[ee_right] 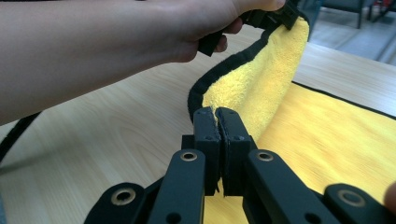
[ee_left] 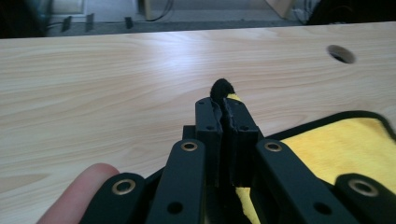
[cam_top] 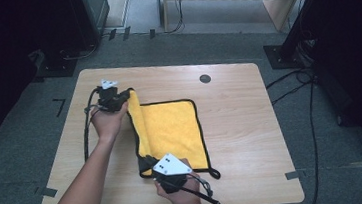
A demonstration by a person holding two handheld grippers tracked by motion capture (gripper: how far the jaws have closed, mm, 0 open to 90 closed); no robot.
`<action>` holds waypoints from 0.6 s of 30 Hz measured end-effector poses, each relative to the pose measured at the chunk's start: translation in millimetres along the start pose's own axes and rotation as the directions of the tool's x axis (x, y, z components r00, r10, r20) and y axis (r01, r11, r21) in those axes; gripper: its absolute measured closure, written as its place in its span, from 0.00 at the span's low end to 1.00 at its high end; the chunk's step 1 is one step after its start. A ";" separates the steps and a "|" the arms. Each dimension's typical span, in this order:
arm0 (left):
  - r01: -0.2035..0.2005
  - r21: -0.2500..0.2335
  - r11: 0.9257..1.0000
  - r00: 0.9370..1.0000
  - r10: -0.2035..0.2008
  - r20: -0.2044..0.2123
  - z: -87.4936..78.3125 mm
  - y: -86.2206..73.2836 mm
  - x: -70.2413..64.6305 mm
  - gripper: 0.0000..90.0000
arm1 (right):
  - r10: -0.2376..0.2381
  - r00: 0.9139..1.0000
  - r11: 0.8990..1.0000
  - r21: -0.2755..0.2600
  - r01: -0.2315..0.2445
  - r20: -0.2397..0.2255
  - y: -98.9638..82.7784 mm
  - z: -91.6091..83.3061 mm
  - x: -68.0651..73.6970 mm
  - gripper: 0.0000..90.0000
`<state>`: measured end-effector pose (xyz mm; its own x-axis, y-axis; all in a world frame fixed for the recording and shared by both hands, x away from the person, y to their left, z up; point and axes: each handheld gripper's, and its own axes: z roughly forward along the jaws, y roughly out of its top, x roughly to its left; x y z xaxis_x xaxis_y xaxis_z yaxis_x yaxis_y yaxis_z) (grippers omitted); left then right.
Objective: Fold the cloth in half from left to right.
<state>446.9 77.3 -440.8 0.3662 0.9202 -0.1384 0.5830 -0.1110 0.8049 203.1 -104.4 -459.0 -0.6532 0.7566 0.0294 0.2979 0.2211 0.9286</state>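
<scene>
Fluffy cloth on smooth wood

The yellow cloth (cam_top: 171,128) is plush, matt microfibre with a black stitched hem; the table (cam_top: 241,126) is pale wood-grain laminate, smooth with a soft sheen. The gripper (ee_right: 217,114) is matt black plastic with brass-coloured rivets, and the floor (cam_top: 22,147) is rough grey carpet.

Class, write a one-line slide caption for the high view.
Both grippers, left and right, pinch the yellow cloth's left edge and lift it off the wooden table.
</scene>
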 end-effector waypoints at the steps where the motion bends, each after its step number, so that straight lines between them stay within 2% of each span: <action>1: -0.007 0.002 1.000 1.000 0.007 0.009 4.0 1.3 -7.6 0.96 | 0.008 1.000 1.000 0.002 -0.008 0.016 -2.3 -6.2 -5.4 0.98; 5: -0.029 0.009 1.000 0.999 0.029 0.045 19.2 6.1 -35.4 0.96 | 0.023 0.998 1.000 0.003 -0.023 0.065 -11.4 -23.1 -21.3 0.98; 10: -0.062 0.029 0.998 0.993 0.059 0.099 42.1 8.8 -70.9 0.96 | 0.052 0.990 0.998 0.016 -0.055 0.133 -27.9 -42.9 -42.5 0.98; 12: -0.060 0.043 0.997 0.993 0.055 0.104 52.1 4.6 -77.5 0.96 | 0.055 0.985 0.997 0.038 -0.062 0.162 -34.0 -44.4 -47.3 0.98; 15: -0.069 0.124 0.990 0.994 0.057 0.092 73.8 -11.2 -77.8 0.96 | 0.056 0.980 0.993 0.094 -0.075 0.193 -45.9 -38.3 -54.1 0.98; 17: -0.072 0.151 0.986 0.995 0.062 0.075 82.2 -21.5 -75.4 0.96 | 0.041 0.979 0.986 0.149 -0.072 0.201 -53.0 -30.3 -55.9 0.98; 18: -0.083 0.178 0.981 0.995 0.072 0.065 87.0 -28.3 -73.3 0.96 | 0.034 0.979 0.975 0.208 -0.077 0.202 -59.3 -20.8 -57.7 0.98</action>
<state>466.7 -19.7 -503.6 0.4541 0.8832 -0.1175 0.6704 -0.2518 0.6980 208.6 -174.0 -508.1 -0.4887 0.8723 -0.0140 0.4857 0.2854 0.8262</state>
